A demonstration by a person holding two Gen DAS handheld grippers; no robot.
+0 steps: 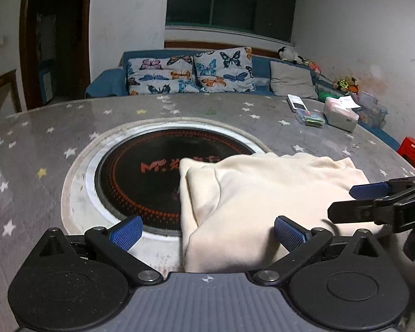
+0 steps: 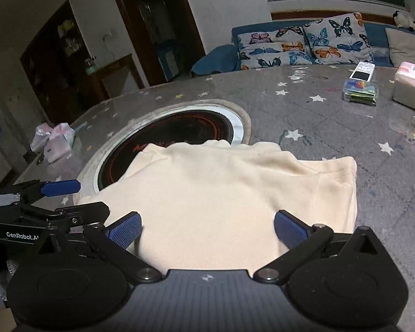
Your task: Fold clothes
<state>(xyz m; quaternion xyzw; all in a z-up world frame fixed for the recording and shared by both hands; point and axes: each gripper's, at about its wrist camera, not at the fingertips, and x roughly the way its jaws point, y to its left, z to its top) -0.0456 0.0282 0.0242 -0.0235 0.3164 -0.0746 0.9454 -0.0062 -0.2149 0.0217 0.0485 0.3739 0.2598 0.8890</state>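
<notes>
Both claws are spread wide, holding nothing: left gripper (image 1: 207,231) and right gripper (image 2: 207,228) hover side by side over the folded cream garment (image 2: 229,193), which partly covers the round cooktop (image 1: 152,177) in the star-patterned table (image 2: 332,127); tissue box (image 2: 412,88) well apart.

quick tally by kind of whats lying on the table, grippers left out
cream garment: 1
remote: 1
clear box: 1
tissue pack: 1
pink-white bundle: 1
total: 5

Both wrist views low over the table (image 1: 69,116), facing the sofa (image 1: 110,77), sharing the cloth (image 1: 262,193).
</notes>
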